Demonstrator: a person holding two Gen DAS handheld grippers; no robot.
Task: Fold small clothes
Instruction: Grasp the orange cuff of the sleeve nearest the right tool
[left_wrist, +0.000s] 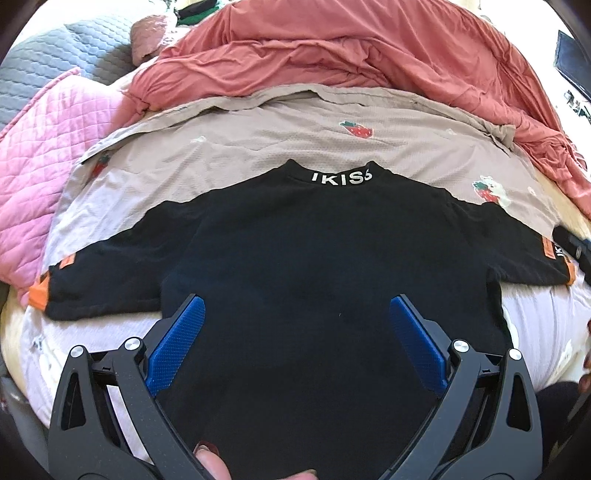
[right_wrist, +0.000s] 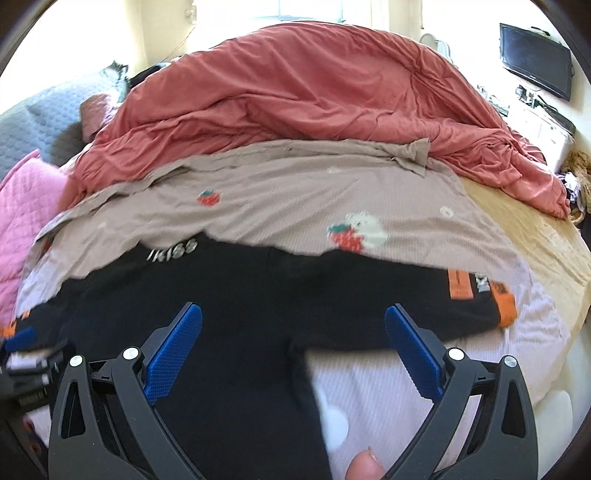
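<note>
A black T-shirt (left_wrist: 295, 251) with white "IKISS" on the collar and orange sleeve cuffs lies flat, back up, on a beige strawberry-print sheet (left_wrist: 258, 136). My left gripper (left_wrist: 297, 306) is open and empty, hovering over the shirt's lower middle. My right gripper (right_wrist: 293, 314) is open and empty over the shirt's (right_wrist: 240, 295) right side, near the right sleeve (right_wrist: 476, 295). The left gripper also shows at the left edge of the right wrist view (right_wrist: 26, 354). The right gripper's tip shows at the right edge of the left wrist view (left_wrist: 576, 247).
A crumpled red duvet (left_wrist: 351, 55) lies behind the sheet. A pink quilted pillow (left_wrist: 37, 147) and a grey one (left_wrist: 55, 55) are at the left. A TV (right_wrist: 535, 59) and a white cabinet (right_wrist: 546, 125) stand at the right.
</note>
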